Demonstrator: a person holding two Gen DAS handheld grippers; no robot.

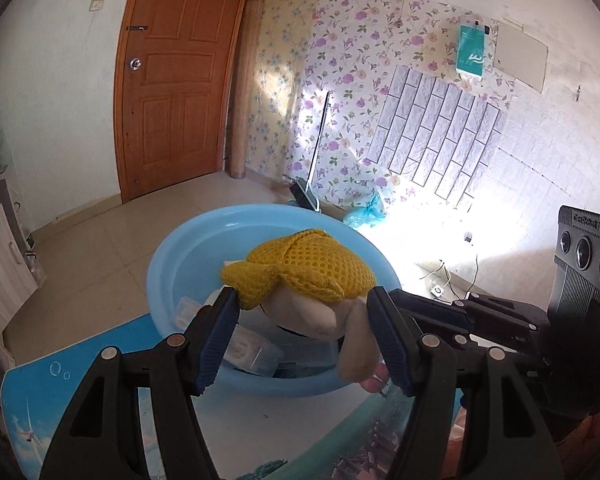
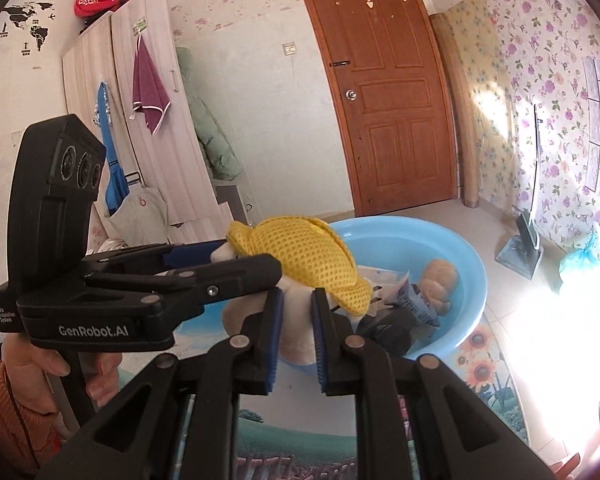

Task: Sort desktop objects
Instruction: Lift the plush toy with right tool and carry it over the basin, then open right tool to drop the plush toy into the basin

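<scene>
Left wrist: plush toy (image 1: pixel 312 276) between grippers

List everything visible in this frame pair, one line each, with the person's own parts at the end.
Plush toy: one, beige with yellow mesh top, held above the basin by both tools.
Basin: one, light blue, on the table, items inside.
Table: one, printed blue scenic top.
Door: one, brown, shut.
Towel: one, purple, hanging on wardrobe.
Cap: one, red, atop wardrobe.
Left tool: black, blue pads, on the toy.
Right tool: black, pinching the toy.
Hand: gripping the left handle.
</scene>
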